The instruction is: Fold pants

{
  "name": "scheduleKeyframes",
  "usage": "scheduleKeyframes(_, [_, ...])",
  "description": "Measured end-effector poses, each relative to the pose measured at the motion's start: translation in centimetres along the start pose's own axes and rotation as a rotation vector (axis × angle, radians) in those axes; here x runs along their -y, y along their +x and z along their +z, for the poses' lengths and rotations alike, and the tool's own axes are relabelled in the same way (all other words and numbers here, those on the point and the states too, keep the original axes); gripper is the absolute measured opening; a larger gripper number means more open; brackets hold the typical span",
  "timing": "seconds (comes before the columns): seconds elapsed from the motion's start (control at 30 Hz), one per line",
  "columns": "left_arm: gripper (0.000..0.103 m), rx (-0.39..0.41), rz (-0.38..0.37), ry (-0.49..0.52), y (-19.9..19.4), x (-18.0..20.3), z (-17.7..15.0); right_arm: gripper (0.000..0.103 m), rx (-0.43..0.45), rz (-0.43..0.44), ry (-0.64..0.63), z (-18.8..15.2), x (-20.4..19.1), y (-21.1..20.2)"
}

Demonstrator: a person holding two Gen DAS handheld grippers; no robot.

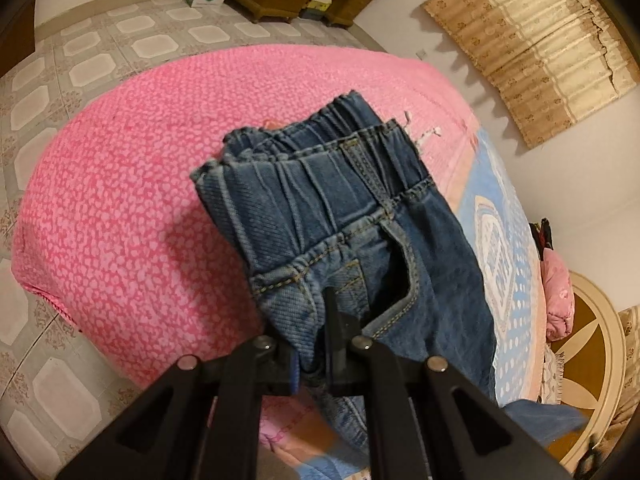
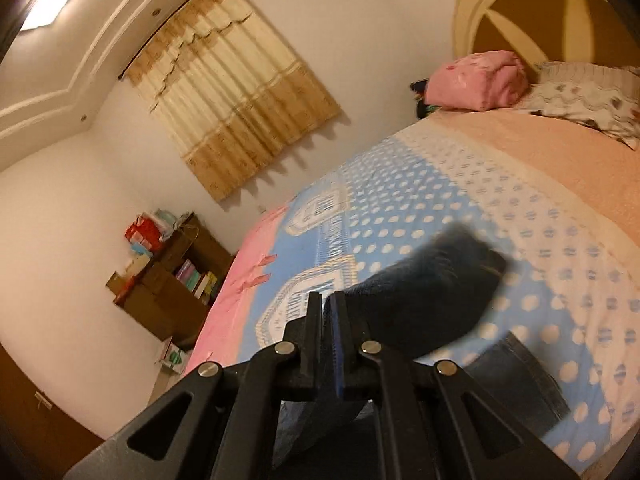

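The left gripper (image 1: 320,320) is clamped on denim just below the waistband of the jeans (image 1: 340,200), which hang from it over the bed (image 1: 120,200). The right gripper (image 2: 328,308) is pinched nearly closed; blurred dark denim (image 2: 420,300) lies against its right finger, seemingly caught between the jaws. Beyond it are a pink pillow (image 2: 480,80) and a curtain (image 2: 240,112) on the far wall.

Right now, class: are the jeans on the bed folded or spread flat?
Folded, partly: the jeans show two waistband edges stacked, one over the other. The left hand-held gripper is clamped on the denim.
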State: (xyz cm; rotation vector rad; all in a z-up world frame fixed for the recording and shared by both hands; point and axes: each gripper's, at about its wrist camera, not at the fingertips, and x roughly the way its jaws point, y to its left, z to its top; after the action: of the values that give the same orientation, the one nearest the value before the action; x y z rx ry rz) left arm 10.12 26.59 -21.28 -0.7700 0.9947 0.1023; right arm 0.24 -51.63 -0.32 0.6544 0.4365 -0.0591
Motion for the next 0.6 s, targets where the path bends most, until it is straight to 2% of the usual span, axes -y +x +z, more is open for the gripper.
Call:
scheduleKeyframes(0.13, [0.012,0.004,0.032,0.004,0.3,-0.5,-1.0,0.004,-0.09,-0.184,0.143,-6.6,9.6,-0.7])
scheduleKeyframes(0.2, [0.013,0.007,0.046,0.003,0.4,-0.6,-1.4,0.004,-0.18,-0.296,0.198,-10.8,14.2,0.1])
scheduleKeyframes(0.27, [0.013,0.013,0.058,0.007,0.3,-0.4,-1.4,0.005,-0.22,-0.343,0.198,-12.7,16.0,0.2])
scheduleKeyframes(0.33, [0.013,0.019,0.071,0.009,0.4,-0.2,-1.5,0.005,-0.214,-0.292,0.234,-12.9,16.4,0.8])
scheduleKeyframes(0.43, [0.014,0.028,0.073,-0.008,0.7,-0.3,-1.7,0.008,-0.218,-0.138,0.338,-11.0,16.8,3.4])
scheduleKeyframes(0.5, [0.015,0.034,0.059,-0.031,1.0,-0.6,-1.6,0.022,-0.188,-0.084,0.392,-9.7,17.2,5.8])
scheduleKeyframes(0.57, [0.017,0.031,0.055,-0.046,1.3,-0.7,-1.7,0.057,-0.138,-0.103,0.373,-8.6,17.2,8.0])
scheduleKeyframes(0.6, [0.017,0.029,0.057,-0.048,1.5,-0.8,-1.8,0.067,-0.125,-0.113,0.358,-8.4,17.3,8.8])
